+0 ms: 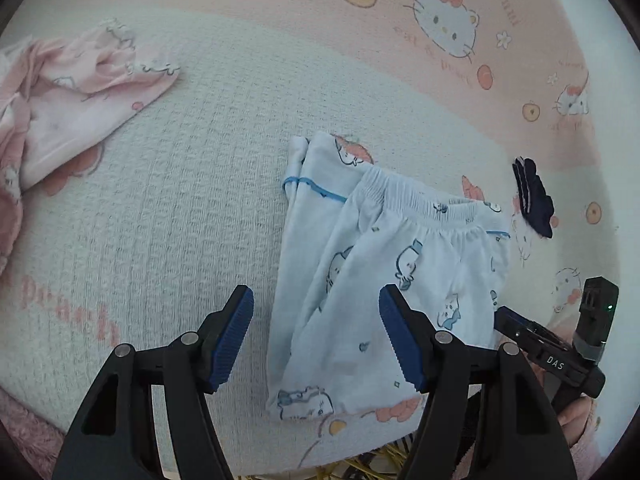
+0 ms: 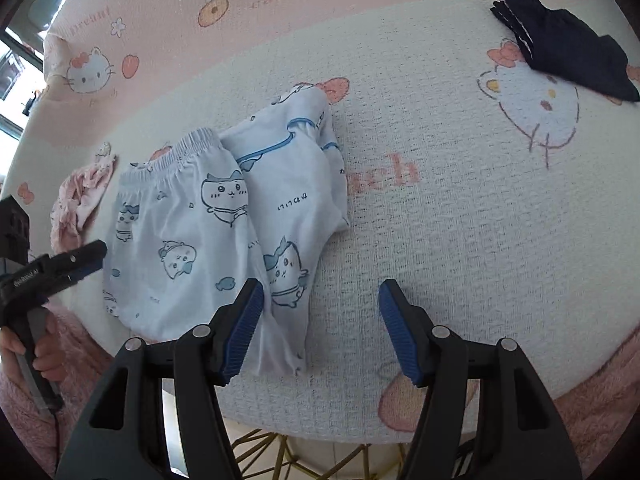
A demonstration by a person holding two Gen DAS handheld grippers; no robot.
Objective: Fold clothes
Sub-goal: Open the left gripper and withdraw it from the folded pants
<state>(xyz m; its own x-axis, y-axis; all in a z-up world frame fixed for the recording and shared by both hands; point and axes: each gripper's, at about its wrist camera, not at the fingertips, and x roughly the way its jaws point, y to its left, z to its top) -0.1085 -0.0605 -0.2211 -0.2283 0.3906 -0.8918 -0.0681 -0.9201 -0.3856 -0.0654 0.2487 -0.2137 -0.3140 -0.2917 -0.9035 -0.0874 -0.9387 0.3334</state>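
Light blue pyjama trousers [image 1: 380, 272] with cartoon prints lie folded on the patterned cloth-covered table, waistband on top. In the right wrist view the same trousers [image 2: 224, 232] sit left of centre. My left gripper [image 1: 316, 340] hangs open above the trousers' near left edge, nothing between its blue pads. My right gripper [image 2: 320, 328] is open too, hovering over the trousers' near right corner and bare cloth. The right gripper's body [image 1: 560, 344] shows at the right edge of the left wrist view; the left gripper's tip [image 2: 68, 264] shows at the left of the right wrist view.
A crumpled pink garment [image 1: 68, 104] lies at the far left of the table, also seen as the pink garment [image 2: 80, 200]. A folded dark navy garment [image 1: 534, 196] rests at the right, the same navy garment [image 2: 568, 52] far right. The table edge [image 2: 360, 436] runs close below the grippers.
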